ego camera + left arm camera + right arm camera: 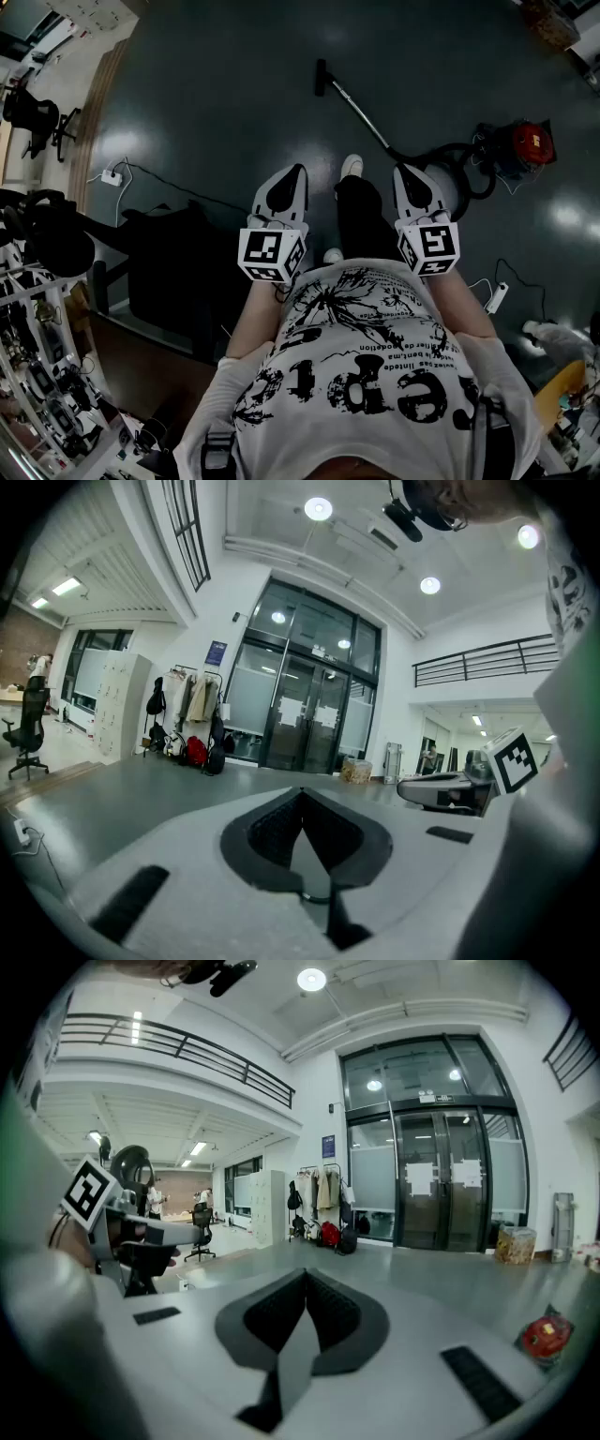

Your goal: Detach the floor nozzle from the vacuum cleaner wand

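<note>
- Left gripper [296, 174] is up in front of the person's chest, jaws pressed fully together with nothing between them
- Right gripper [405, 172] sits level with it on the other side, jaws also closed tight and empty
- Each gripper's own view shows only the meeting pads and the wide hall floor beyond, with no part of the vacuum between the jaws
- The floor nozzle [322, 79] lies on the dark floor [216, 84], well ahead of both grippers, roughly between the lines they point along and a little nearer the left one's line
- The nozzle is on the wand [358, 112], which slants back from it toward the right gripper's side
- In the head view the wand's near end shows just past the right gripper's tip, but that gripper is held high above the floor and touches nothing
- There the wand joins the black hose [472, 174], which loops round to the red vacuum cleaner [527, 142], off to the right of the right gripper
- In the right gripper view that red body shows low at the right edge, well clear of the jaws
- The left gripper is the farther of the two from the vacuum body, with the person's dark trouser leg [361, 220] and white shoe [352, 166] between the two grippers
- Neither gripper is anywhere near the nozzle
</note>
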Demonstrator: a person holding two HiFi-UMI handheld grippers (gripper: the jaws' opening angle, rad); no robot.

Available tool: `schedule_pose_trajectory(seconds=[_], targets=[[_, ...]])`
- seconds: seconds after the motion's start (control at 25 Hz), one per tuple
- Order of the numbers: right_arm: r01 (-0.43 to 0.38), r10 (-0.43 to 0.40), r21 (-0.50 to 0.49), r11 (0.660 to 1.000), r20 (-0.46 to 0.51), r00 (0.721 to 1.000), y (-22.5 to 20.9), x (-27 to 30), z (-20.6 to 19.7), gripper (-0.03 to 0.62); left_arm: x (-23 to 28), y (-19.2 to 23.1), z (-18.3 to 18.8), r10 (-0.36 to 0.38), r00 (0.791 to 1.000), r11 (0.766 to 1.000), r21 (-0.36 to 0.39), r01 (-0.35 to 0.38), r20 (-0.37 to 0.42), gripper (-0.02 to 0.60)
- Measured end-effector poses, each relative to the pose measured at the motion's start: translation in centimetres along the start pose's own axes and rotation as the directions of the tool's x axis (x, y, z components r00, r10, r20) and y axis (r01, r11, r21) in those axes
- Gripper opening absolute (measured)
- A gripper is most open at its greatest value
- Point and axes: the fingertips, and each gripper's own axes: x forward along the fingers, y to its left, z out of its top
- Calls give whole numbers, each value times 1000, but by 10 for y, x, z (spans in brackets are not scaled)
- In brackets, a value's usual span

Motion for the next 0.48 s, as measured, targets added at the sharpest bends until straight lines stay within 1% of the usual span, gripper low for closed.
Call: schedule_pose_trajectory(seconds=[0.12,0.24,0.36,0.48], targets=[[-16,15,39,999,19,1000,-28,54,13,3,50,23,9,18,1000,1000,11,-18,-9,5],[-33,33,32,999,12,999,-60,117,26,3,109,53,19,42,999,999,4,-42,-24,5],[-30,29,76,997,6,1000,-108,184,43,3,181,83,31,49,997,999,-8,-50,-65,5],[-18,18,141,990,0,1000,-165,251,64,3,256,109,48,31,994,999,-14,-33,-104,5]])
